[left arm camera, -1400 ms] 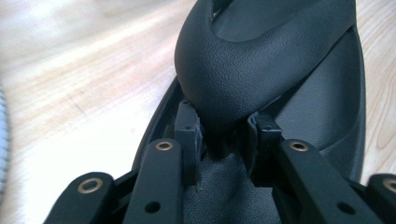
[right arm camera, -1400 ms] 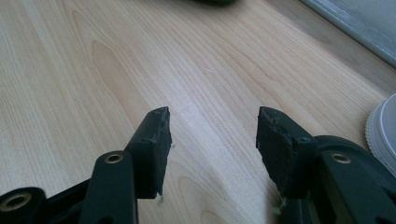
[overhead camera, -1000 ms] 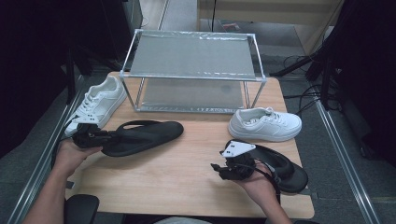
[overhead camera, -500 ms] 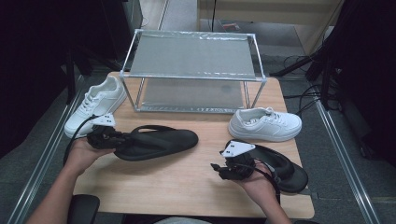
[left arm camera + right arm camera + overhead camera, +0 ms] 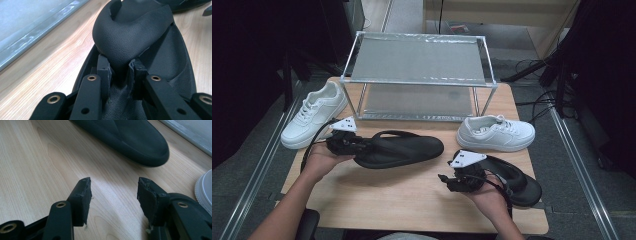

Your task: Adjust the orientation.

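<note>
1. high view: the left gripper (image 5: 354, 145) is clamped on the heel end of a black rubber flip-flop sandal (image 5: 404, 149), in front of the two-tier metal shoe rack (image 5: 419, 77) on the light wooden table (image 5: 412, 200). the right gripper (image 5: 447, 181) has its jaws apart, beside a second black sandal (image 5: 519, 182).
2. left gripper view: jaws pinch the sandal's black strap (image 5: 125, 42).
3. right gripper view: jaws stand apart over bare wood, holding nothing; the sandal's toe (image 5: 140, 142) lies ahead.

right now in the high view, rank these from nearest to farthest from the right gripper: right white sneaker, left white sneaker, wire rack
1. right white sneaker, just beyond the right gripper, to its right.
2. wire rack, at the table's back.
3. left white sneaker, at the far left edge.
</note>
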A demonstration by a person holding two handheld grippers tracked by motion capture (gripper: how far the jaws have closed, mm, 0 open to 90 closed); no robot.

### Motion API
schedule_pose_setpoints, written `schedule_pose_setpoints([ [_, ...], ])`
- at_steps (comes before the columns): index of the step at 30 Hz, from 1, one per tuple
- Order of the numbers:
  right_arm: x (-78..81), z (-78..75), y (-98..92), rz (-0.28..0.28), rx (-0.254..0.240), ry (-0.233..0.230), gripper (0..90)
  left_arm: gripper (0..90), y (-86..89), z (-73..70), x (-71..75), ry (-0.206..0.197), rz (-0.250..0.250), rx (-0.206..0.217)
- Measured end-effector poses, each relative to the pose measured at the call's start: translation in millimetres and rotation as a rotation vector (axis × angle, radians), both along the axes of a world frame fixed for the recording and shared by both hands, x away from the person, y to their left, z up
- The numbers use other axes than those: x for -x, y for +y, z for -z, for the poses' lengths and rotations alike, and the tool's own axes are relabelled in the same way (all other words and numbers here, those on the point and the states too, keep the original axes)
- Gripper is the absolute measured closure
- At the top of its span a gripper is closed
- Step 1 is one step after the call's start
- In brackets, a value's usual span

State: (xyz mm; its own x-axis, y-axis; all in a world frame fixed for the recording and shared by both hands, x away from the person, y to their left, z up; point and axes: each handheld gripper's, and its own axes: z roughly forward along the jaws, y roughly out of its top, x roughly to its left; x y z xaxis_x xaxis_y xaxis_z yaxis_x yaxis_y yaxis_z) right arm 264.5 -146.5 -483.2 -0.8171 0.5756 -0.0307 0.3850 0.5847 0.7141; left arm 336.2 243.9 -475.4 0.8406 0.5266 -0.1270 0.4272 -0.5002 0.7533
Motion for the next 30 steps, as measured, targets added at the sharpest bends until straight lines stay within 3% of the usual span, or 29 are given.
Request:
schedule_pose_setpoints([
  [6,-0.7,0.0,1.3,-0.008,-0.001,-0.003,46.4,75.8,-19.8,3.3,-5.2,-0.01,0.044,-0.006],
  [8,-0.4,0.0,1.7,-0.008,-0.001,-0.002,46.4,75.6,-22.4,9.1,-8.0,0.006,0.058,-0.024],
  [10,-0.5,0.1,1.8,-0.008,-0.004,0.0,46.4,75.5,-21.5,15.4,-9.7,0.025,0.057,-0.037],
  [11,-0.7,0.1,1.8,-0.008,-0.008,0.003,46.4,75.5,-19.5,18.1,-10.8,0.04,0.06,-0.022],
  [15,-2.5,0.1,2.4,-0.007,-0.037,0.019,46.5,74.6,-17.0,23.4,-10.5,0.036,0.065,-0.025],
  [18,-3.1,-0.4,3.8,-0.003,-0.054,0.029,47.8,73.7,-15.7,30.8,-10.6,0.061,0.068,-0.057],
  [21,-3.4,-1.0,3.8,-0.006,-0.061,0.023,48.2,73.1,-13.8,34.6,-10.7,0.083,0.072,-0.057],
  [24,-3.2,-0.7,4.3,-0.003,-0.06,0.028,48.2,72.3,-13.9,35.5,-10.0,0.081,0.07,-0.06],
  [28,-4.8,0.1,5.7,-0.007,-0.066,0.031,48.2,65.9,-15.1,39.6,-9.4,0.099,0.054,-0.137],
  [30,-6.1,0.6,6.8,-0.012,-0.071,0.033,48.2,59.5,-12.8,40.5,-11.5,0.123,0.034,-0.119],
])
